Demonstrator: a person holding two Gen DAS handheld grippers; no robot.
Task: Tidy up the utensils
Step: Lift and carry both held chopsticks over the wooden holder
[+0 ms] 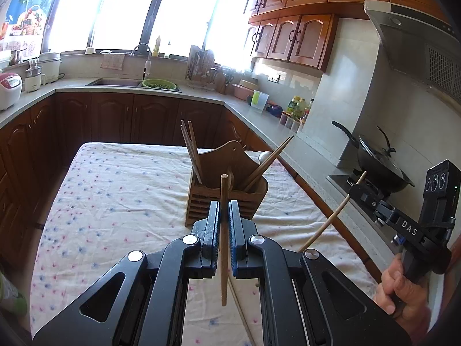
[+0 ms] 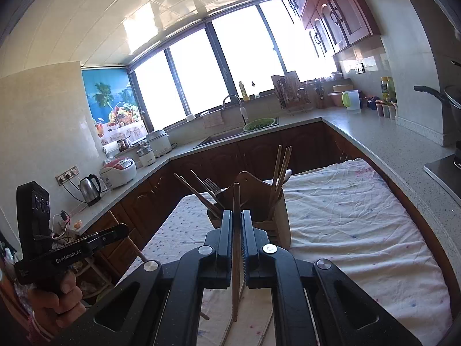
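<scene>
A wooden utensil holder stands on the floral tablecloth, with chopsticks leaning in its left and right compartments. It also shows in the right wrist view, with a fork in it. My left gripper is shut on a wooden chopstick, held upright just before the holder. My right gripper is shut on another chopstick; it shows in the left wrist view at the right, off the table edge, its chopstick slanting down.
The table is covered with a white floral cloth. Counters run around the room with a sink, a rice cooker, a kettle and a wok on the stove. A loose chopstick lies on the cloth below my left gripper.
</scene>
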